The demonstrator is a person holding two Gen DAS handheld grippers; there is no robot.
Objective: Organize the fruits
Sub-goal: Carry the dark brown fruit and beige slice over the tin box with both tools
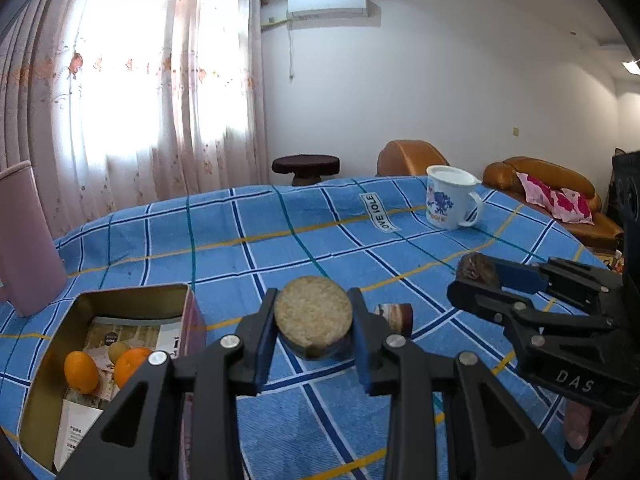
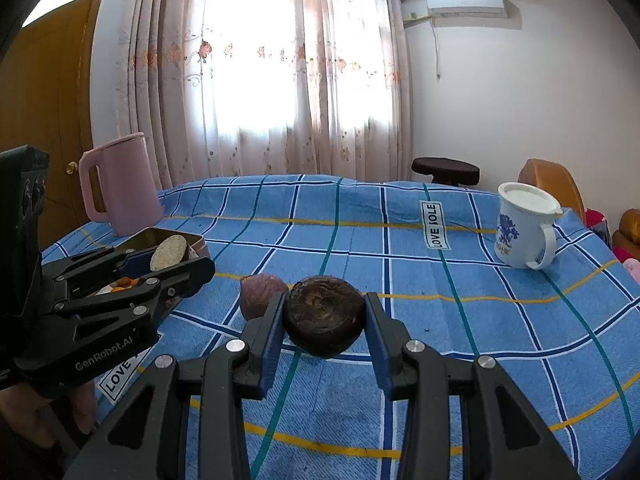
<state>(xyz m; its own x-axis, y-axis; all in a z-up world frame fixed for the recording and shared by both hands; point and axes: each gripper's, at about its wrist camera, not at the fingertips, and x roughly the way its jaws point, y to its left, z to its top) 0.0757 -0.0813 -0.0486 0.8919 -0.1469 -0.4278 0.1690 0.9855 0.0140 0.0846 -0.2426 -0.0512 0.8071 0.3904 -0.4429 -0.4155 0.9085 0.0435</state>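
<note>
In the left wrist view, the left gripper (image 1: 313, 322) has its fingers clamped on a flat tan disc (image 1: 313, 315), apparently stiff and light, beside the tin (image 1: 132, 294) holding 2 oranges (image 1: 81, 372), while in the right wrist view the right gripper (image 2: 324, 320) grips a dark round fruit (image 2: 324, 316) across its middle, probably firm and smooth, above the surface (image 2: 500, 340).

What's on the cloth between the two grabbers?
A purple-brown fruit lies on the cloth between the left gripper and the right gripper, clearest in the right wrist view.
</note>
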